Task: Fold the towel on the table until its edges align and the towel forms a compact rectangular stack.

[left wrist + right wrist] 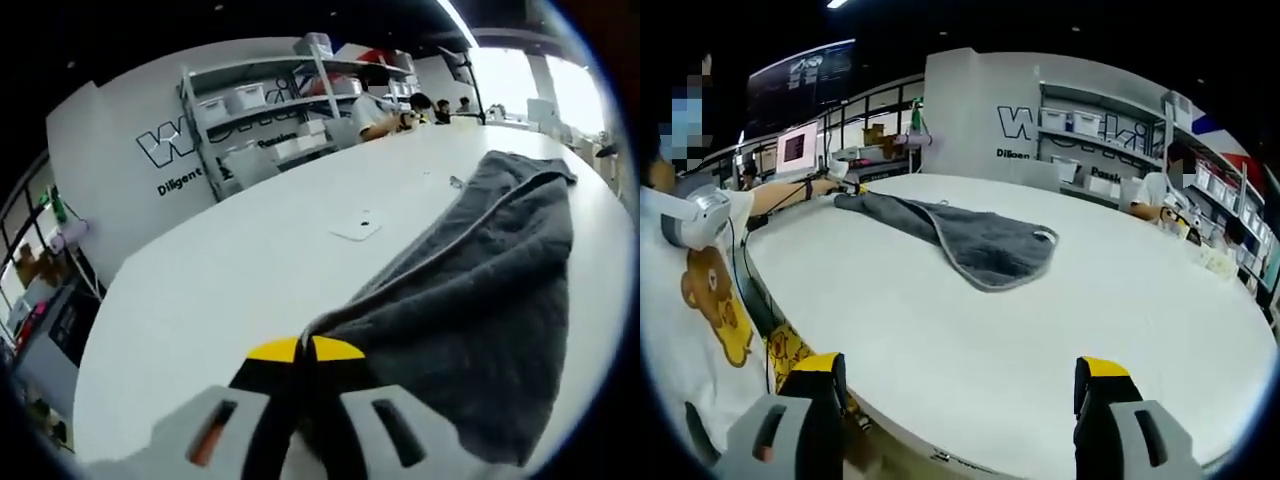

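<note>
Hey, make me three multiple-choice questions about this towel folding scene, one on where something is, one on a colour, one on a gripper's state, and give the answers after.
1. Where does the towel lie?
A. On the white table
B. On a shelf
C. On the floor

2. What colour is the towel?
A. Red
B. Dark grey
C. White

3. How do the jaws of the left gripper stand?
A. Wide open above the bare table
B. Shut on a corner of the towel
C. Shut on a cup

Answers:
1 A: the right gripper view shows it spread on the tabletop.
2 B: it is dark grey with a paler edge in both views.
3 B: the left gripper view shows the yellow tips together with towel cloth pinched between them.
</note>
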Available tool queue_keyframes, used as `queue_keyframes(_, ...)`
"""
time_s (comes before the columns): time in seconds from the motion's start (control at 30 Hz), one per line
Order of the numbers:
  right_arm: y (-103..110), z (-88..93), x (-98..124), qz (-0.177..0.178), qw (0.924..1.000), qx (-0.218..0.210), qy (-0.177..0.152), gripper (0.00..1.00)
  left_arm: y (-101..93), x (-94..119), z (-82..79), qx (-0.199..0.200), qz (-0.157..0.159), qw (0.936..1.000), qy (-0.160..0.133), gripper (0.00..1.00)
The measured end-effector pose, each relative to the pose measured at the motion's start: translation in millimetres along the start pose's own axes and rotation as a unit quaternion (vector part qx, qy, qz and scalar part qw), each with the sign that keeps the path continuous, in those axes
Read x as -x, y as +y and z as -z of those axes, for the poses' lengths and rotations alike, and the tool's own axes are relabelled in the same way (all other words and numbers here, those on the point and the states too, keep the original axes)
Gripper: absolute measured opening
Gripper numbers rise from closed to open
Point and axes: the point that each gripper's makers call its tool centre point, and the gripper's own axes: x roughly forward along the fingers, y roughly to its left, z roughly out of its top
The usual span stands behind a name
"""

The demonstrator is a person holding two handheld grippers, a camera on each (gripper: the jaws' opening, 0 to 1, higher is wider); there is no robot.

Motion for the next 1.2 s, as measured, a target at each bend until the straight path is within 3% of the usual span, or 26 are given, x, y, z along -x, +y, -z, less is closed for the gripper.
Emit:
queue_keyframes(0.37,5.4,-2.5,0.6,-0.006,0.9999,0.005,-0.007,0.99,7.5,15.8,-4.5,0.044,-0.015,0.9989,-0.008,0.18)
queue_keyframes(0.53,7.1,-4.9,5.3,-0.005,0.9999,0.006,-0.015,0.99,15.2,38.4,-24.0,0.058,-0.03,0.997,-0.042,0.24)
queue_keyframes(0.63,8.0,-6.4,7.5,-0.006,0.9997,0.01,-0.02,0.99,14.7,56.2,-41.8,0.079,-0.028,0.9932,-0.08,0.25)
queue_keyframes(0.77,8.8,-8.4,8.9,-0.009,0.9995,0.014,-0.027,0.99,0.7,87.3,-60.8,0.071,-0.017,0.9904,-0.117,0.27)
queue_keyframes(1.1,15.3,-9.1,9.7,-0.017,0.9984,0.019,-0.051,0.99,-53.8,153.9,-75.8,0.06,0.023,0.9876,-0.143,0.39)
queue_keyframes(1.2,16.1,-10.1,9.2,-0.018,0.998,0.019,-0.057,0.99,-80.5,174.5,-72.2,0.047,0.039,0.9884,-0.139,0.45)
